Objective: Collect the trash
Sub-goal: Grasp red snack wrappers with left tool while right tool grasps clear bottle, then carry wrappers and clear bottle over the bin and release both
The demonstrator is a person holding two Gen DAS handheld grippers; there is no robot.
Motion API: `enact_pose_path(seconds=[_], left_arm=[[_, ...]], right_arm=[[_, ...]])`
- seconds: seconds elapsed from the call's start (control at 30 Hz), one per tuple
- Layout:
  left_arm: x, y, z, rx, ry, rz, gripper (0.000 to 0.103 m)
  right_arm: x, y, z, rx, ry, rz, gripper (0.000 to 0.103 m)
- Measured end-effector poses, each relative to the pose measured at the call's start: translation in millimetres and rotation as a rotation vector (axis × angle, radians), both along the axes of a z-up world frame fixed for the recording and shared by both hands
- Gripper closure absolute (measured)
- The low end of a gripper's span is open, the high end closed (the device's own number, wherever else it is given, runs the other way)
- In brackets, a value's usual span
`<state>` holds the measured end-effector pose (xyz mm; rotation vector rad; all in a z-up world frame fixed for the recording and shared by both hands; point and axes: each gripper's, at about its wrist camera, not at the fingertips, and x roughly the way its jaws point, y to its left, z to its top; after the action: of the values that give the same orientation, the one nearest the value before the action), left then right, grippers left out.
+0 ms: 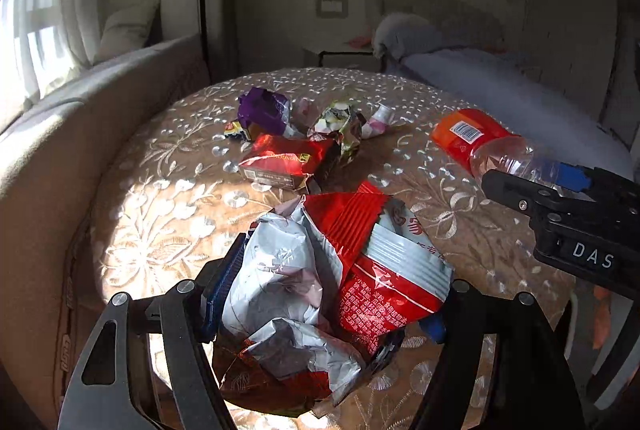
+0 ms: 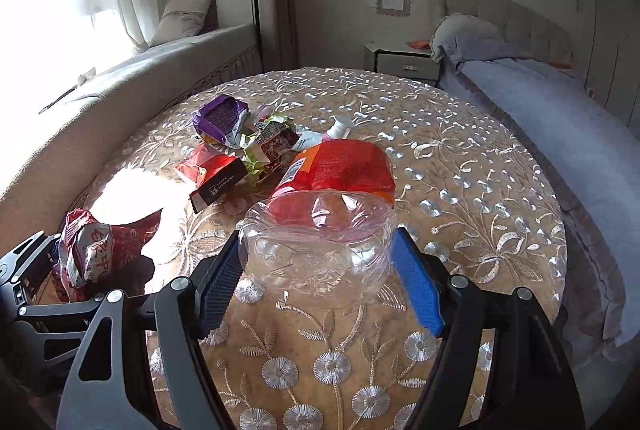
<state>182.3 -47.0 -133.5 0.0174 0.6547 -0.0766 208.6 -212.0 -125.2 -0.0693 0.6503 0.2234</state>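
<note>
My left gripper [image 1: 328, 294] is shut on a crumpled red and silver snack bag [image 1: 320, 290], held above the round table; the bag also shows at the left of the right wrist view [image 2: 96, 254]. My right gripper [image 2: 320, 270] is shut on a clear plastic bottle [image 2: 320, 230] with an orange-red label, gripped at its base; the bottle also shows in the left wrist view [image 1: 480, 142]. More trash lies mid-table: a red box [image 2: 212, 174], a purple wrapper [image 2: 220, 118], a green wrapper [image 2: 268, 138] and a small white tube [image 2: 332, 132].
The round table has an embroidered tan cloth [image 2: 460, 170]. A beige window seat [image 2: 120, 82] curves along the left. A bed with grey bedding [image 2: 540, 98] stands at the right, with a nightstand [image 2: 400, 64] behind the table.
</note>
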Motion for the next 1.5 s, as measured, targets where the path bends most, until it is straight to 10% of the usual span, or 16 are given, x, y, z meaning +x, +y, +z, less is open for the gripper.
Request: enact_pose_path(seconds=[0.77,1.5], left_arm=[[-35.4,-170.9,25.2,0.110,-0.093,-0.356,0.032],[-30.6,-340.7,-54.8,0.363,-0.048,-0.744,0.032]], right_arm=[[-106.2,-147.8,12.9,-0.017,-0.108,-0.260,0.029],[-127.2,-279.0,-75.7,-0.011,0.104,-0.524,0.029]])
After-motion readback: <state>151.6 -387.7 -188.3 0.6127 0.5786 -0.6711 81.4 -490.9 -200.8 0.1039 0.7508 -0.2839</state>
